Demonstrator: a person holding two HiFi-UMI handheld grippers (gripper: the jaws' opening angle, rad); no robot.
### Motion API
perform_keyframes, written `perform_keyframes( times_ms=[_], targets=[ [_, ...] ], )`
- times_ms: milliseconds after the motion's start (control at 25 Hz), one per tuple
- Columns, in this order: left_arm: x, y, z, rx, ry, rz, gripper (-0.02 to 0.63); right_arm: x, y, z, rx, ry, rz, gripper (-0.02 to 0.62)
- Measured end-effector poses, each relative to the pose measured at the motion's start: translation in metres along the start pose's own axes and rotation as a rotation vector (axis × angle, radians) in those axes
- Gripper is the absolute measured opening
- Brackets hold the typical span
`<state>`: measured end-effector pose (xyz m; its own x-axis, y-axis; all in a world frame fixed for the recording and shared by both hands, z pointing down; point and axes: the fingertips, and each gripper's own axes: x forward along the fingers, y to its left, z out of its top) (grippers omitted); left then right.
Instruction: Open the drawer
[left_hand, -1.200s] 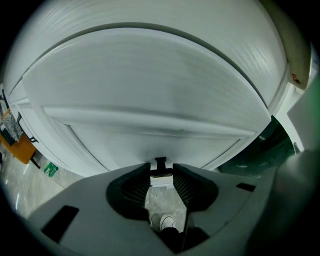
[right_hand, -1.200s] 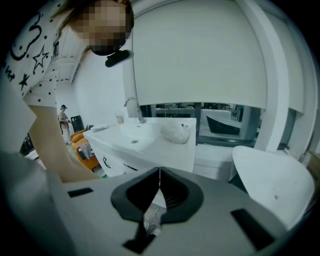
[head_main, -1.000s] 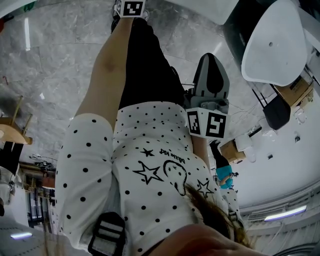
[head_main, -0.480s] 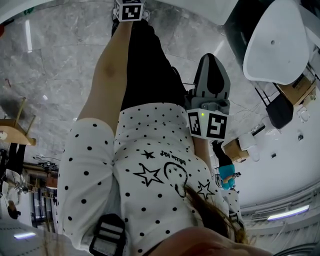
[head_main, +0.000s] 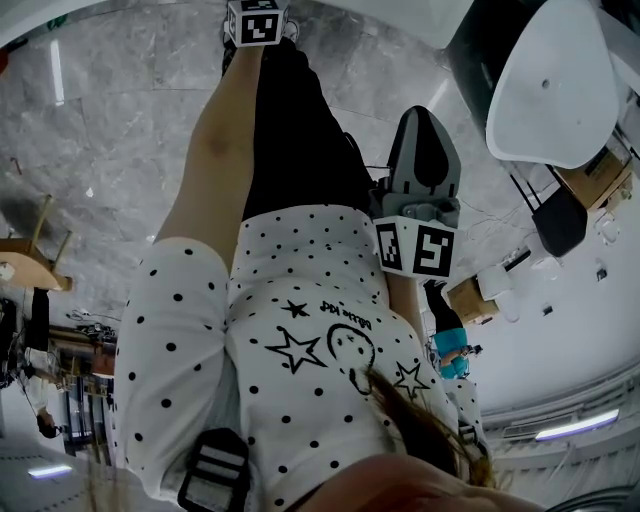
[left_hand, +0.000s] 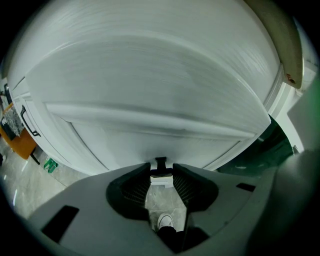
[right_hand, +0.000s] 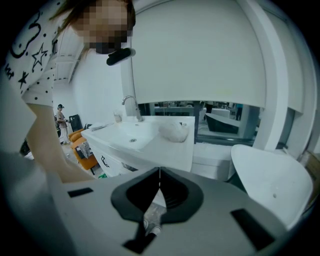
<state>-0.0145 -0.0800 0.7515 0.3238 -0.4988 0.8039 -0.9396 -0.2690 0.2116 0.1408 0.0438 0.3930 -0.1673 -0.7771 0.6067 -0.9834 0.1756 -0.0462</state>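
Hardly shifted since half a second ago. Fingers spread apart on the left gripper, pressed together on the right gripper. Well away from both, below the sink: drawer with black handle.

Only the shirt carries writing: a short scrawl beside a smiley face, upside down and unreadable.

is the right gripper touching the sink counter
Apart. The right gripper view shows the right gripper, jaws together, held in the air well short of the sink counter, which stands whole and small farther off.
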Motion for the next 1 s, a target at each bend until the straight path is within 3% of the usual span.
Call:
perform_keyframes(
  times_ms=[1000],
  targets=[
    [-0.0030,-0.0047,-0.0096,0.012,0.009,-0.017,0.143,0.0023,0.0030,-0.0046,-0.007,0.008,0.004,0.014]
  ],
)
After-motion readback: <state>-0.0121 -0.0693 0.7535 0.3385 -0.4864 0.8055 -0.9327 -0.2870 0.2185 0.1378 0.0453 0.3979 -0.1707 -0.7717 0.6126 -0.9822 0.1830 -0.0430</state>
